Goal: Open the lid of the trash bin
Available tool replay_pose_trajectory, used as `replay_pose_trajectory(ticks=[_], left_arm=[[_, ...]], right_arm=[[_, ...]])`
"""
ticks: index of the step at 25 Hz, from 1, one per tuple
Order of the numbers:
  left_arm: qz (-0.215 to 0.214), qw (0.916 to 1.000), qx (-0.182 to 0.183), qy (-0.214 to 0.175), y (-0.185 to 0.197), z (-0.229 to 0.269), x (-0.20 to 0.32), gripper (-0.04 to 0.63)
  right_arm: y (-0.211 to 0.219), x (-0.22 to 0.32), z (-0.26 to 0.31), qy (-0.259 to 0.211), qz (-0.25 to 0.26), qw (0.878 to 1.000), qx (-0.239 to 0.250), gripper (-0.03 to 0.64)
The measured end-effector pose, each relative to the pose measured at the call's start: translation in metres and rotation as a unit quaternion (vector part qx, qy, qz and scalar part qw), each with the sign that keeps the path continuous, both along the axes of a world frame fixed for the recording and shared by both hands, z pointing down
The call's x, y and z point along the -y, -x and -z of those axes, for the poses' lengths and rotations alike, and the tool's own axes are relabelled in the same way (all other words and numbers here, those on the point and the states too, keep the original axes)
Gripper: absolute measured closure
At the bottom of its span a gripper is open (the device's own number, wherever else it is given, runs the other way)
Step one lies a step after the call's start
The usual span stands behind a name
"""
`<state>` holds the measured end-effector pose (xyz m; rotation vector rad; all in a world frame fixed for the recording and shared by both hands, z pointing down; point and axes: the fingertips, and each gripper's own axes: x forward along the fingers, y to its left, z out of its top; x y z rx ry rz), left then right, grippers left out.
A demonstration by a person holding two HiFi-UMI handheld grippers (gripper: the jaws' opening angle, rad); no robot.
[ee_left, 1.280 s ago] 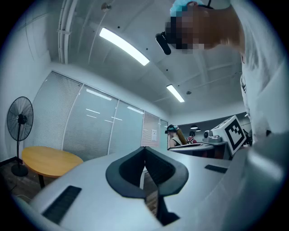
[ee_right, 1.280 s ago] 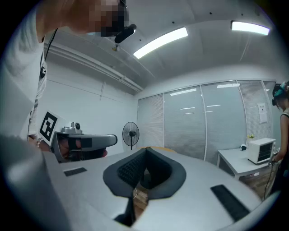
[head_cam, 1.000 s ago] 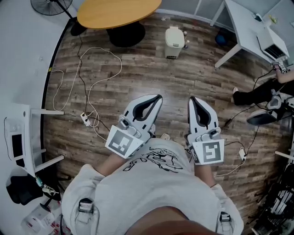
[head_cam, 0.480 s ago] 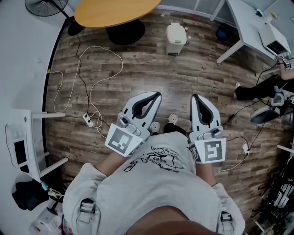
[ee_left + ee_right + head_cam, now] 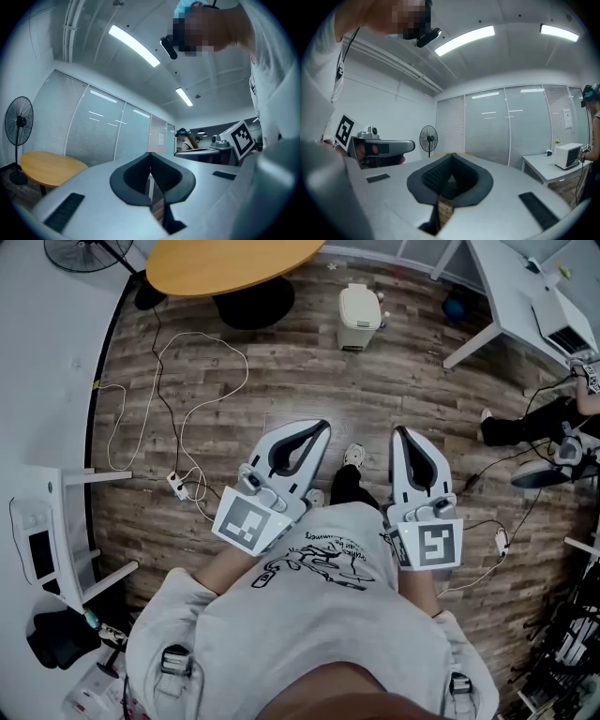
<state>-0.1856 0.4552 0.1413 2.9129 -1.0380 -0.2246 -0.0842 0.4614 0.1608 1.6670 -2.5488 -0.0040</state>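
Note:
A small cream trash bin (image 5: 358,317) with its lid down stands on the wood floor at the far side of the room, near the round table. Both grippers are held level in front of the person's chest, far short of the bin. My left gripper (image 5: 322,427) is shut with nothing between its jaws; its tips meet in the left gripper view (image 5: 150,153). My right gripper (image 5: 400,432) is also shut and empty, as the right gripper view (image 5: 452,155) shows. The bin is not visible in either gripper view.
A round wooden table (image 5: 230,262) on a black base stands left of the bin. White cables (image 5: 178,390) and a power strip (image 5: 177,486) lie on the floor at left. A white desk (image 5: 520,298) and a seated person's legs (image 5: 530,423) are at right. A fan (image 5: 18,123) stands far left.
The person has walked forward: the bin and table have shifted slightly nearer in the head view, and a shoe now shows between the grippers. Both grippers stay shut.

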Motion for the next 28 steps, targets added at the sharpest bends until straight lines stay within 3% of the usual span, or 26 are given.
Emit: replay_pose_trajectory(ticks=[3,11,18,28], left_arm=[[0.000,0.9998,0.012,0.017,-0.011,-0.006,0.015,0.578],[0.001,0.9996,0.019,0.020,-0.055,-0.005,0.071,0.578],[0.006,0.9999,0.014,-0.002,-0.100,0.002,0.121,0.580],[0.021,0.9993,0.031,0.005,-0.157,-0.002,0.181,0.578]], right_arm=[[-0.009,0.017,0.000,-0.001,-0.001,1.000,0.002,0.611],[-0.049,0.069,-0.007,0.009,0.007,1.000,0.006,0.611],[-0.095,0.118,-0.008,0.014,0.015,1.000,0.010,0.611],[-0.155,0.180,-0.009,0.016,0.024,0.999,0.014,0.611]])
